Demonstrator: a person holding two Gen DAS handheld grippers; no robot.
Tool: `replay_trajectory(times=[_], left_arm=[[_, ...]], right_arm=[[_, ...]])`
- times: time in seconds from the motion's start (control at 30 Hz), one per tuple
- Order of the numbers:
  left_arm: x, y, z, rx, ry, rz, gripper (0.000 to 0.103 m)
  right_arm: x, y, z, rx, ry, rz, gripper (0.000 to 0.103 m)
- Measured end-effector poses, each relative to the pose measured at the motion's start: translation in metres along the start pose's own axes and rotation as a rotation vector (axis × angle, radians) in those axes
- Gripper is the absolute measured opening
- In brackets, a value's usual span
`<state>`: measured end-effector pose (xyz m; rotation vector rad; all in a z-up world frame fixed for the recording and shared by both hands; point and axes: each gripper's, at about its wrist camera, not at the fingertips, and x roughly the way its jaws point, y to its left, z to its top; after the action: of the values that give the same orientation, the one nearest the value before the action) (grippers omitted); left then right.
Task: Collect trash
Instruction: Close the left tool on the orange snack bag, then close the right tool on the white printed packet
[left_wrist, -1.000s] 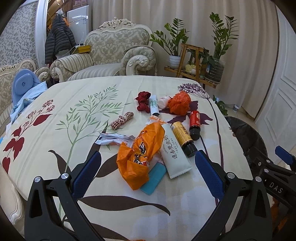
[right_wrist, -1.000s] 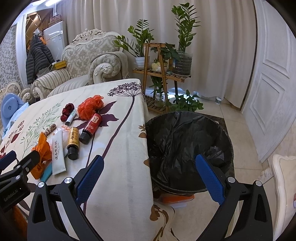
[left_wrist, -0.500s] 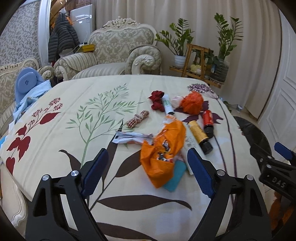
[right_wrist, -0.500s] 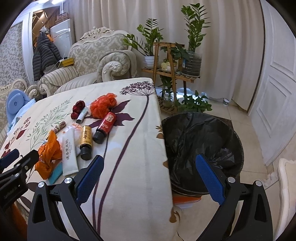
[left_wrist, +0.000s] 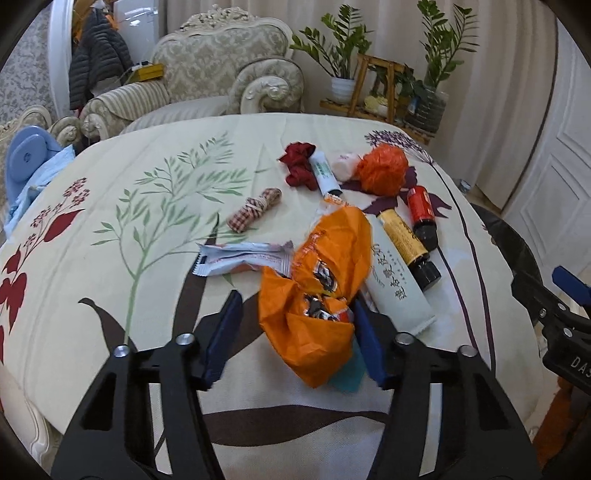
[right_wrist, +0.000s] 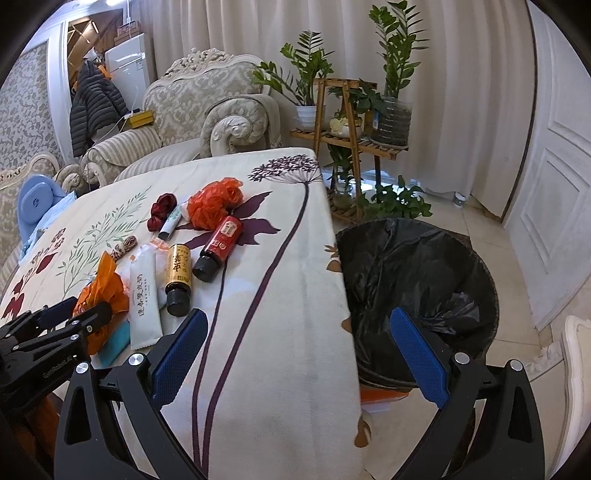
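Observation:
A crumpled orange snack wrapper (left_wrist: 317, 288) lies on the floral tablecloth (left_wrist: 110, 295). My left gripper (left_wrist: 295, 332) is open, its blue fingers on either side of the wrapper's near end; it also shows in the right wrist view (right_wrist: 59, 325). A silver wrapper (left_wrist: 240, 258), a white tube (left_wrist: 395, 280), a gold bottle (left_wrist: 406, 243), a red bottle (left_wrist: 421, 210) and an orange net ball (left_wrist: 384, 170) lie around. My right gripper (right_wrist: 303, 354) is open and empty over the table edge, beside the black-lined bin (right_wrist: 413, 280).
A teal card (left_wrist: 351, 373) lies under the orange wrapper. A checked ribbon roll (left_wrist: 255, 208), red cloth (left_wrist: 299, 166) and a small white tube (left_wrist: 325, 173) lie farther back. An armchair (right_wrist: 207, 110) and a plant stand (right_wrist: 351, 129) stand behind the table.
My left gripper has moved forward and down onto the orange wrapper, and its fingers have narrowed around it. The right gripper has shifted slightly left over the table edge.

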<state>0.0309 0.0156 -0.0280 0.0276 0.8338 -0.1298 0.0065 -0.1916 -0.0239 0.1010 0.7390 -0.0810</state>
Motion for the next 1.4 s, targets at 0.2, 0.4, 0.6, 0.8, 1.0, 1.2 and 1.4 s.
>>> replay_trajectory(times=[0.2,0.4,0.6,0.8,1.0,1.2,1.4], left_arm=[[-0.004,0.001,-0.002,0.008,-0.022,-0.007,0.041],[-0.017,0.008,-0.001,-0.001,-0.043,-0.021,0.041],[-0.023,0.028,-0.003,-0.033,-0.046,0.001,0.041],[-0.026,0.054,-0.007,-0.064,-0.051,0.068,0.041],[-0.028,0.075,-0.013,-0.089,-0.050,0.094,0.041],[-0.029,0.086,-0.016,-0.098,-0.054,0.104,0.041],[-0.025,0.091,-0.013,-0.112,-0.054,0.090,0.041]], right_arm=[[0.003,0.009,0.000,-0.021,0.014,0.024,0.090],[0.009,0.019,0.001,-0.030,0.047,0.046,0.063],[0.008,0.040,0.001,-0.069,0.054,0.091,0.063],[0.010,0.067,0.001,-0.116,0.071,0.136,0.063],[0.017,0.094,-0.003,-0.164,0.090,0.146,0.060],[0.027,0.112,-0.003,-0.201,0.114,0.150,0.049],[0.035,0.118,-0.003,-0.220,0.133,0.142,0.037]])
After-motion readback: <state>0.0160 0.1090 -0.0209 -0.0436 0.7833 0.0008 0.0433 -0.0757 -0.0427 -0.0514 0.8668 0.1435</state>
